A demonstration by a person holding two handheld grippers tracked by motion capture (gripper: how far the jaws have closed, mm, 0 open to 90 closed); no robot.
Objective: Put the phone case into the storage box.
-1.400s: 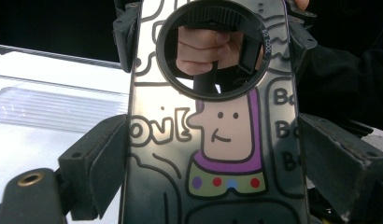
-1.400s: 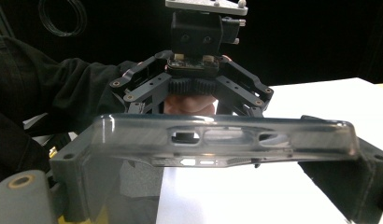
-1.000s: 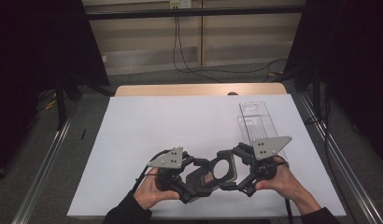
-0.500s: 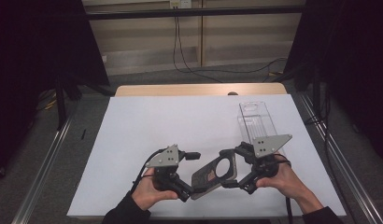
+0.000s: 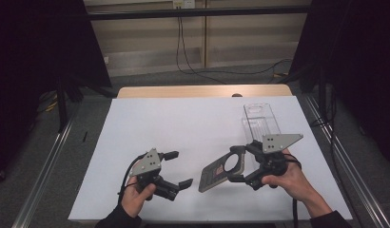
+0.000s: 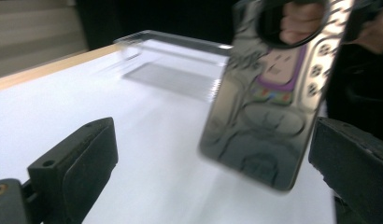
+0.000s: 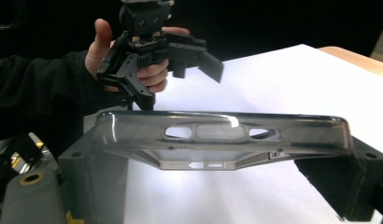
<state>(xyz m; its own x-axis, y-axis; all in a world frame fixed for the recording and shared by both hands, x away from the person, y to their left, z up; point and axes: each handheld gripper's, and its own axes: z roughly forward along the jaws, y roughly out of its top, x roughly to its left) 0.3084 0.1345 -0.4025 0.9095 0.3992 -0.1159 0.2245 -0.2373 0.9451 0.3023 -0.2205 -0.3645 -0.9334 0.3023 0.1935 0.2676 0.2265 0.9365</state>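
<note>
The table (image 5: pixel 136 118) spreads from near to far, and both grippers work over its near half. The left gripper (image 5: pixel 178 169) sits near left, its jaws pointing right toward the phone case (image 5: pixel 220 172), well apart from it. The phone case is at near centre, tilted, its near end low over the table, its far end between the jaws of the right gripper (image 5: pixel 236 164), which lies just right of it. Behind the right gripper, on the far right of the table, lies the clear box (image 5: pixel 260 121). Beyond the table's far edge, a cable (image 5: pixel 193 66) runs across the floor.
</note>
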